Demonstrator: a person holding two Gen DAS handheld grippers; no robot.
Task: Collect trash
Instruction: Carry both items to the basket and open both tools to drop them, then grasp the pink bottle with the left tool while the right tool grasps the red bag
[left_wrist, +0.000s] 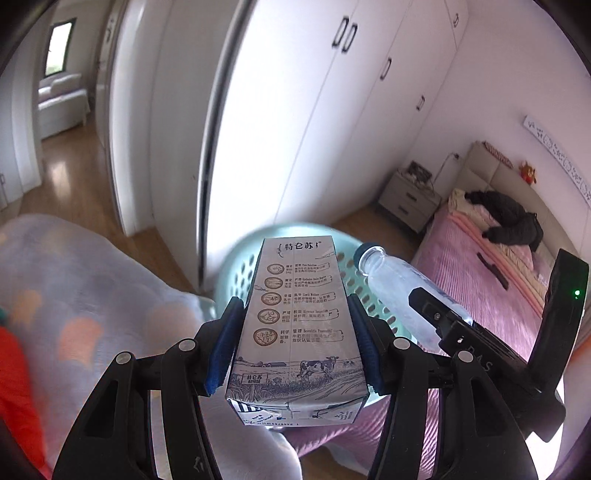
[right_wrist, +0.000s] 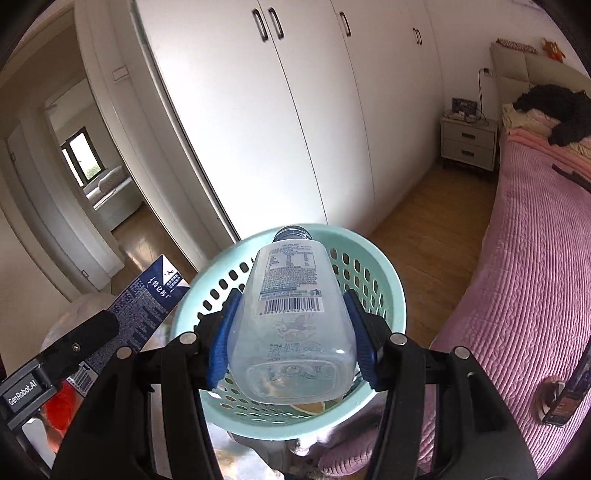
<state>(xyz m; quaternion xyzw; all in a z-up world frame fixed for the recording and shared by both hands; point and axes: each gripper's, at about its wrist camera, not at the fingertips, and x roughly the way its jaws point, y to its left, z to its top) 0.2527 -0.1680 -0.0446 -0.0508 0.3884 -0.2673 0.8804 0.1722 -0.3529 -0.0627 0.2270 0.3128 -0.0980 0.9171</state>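
My left gripper (left_wrist: 295, 343) is shut on a grey-white milk carton (left_wrist: 295, 321) with Chinese print, held in front of a mint green perforated basket (left_wrist: 236, 273). My right gripper (right_wrist: 291, 339) is shut on a clear empty plastic bottle (right_wrist: 291, 317) with a dark cap, held over the open basket (right_wrist: 384, 280). The bottle (left_wrist: 391, 284) and the right gripper's black body show at the right of the left wrist view. The carton (right_wrist: 147, 310) shows at the left of the right wrist view, beside the basket rim.
A bed with a pink cover (right_wrist: 532, 280) runs along the right, with black clothing (right_wrist: 554, 107) near its head. White wardrobes (right_wrist: 280, 110) stand behind the basket. A grey nightstand (right_wrist: 467, 142) sits by the bed. A doorway (right_wrist: 92, 177) opens at the left. A pale patterned blanket (left_wrist: 92, 288) lies at the left.
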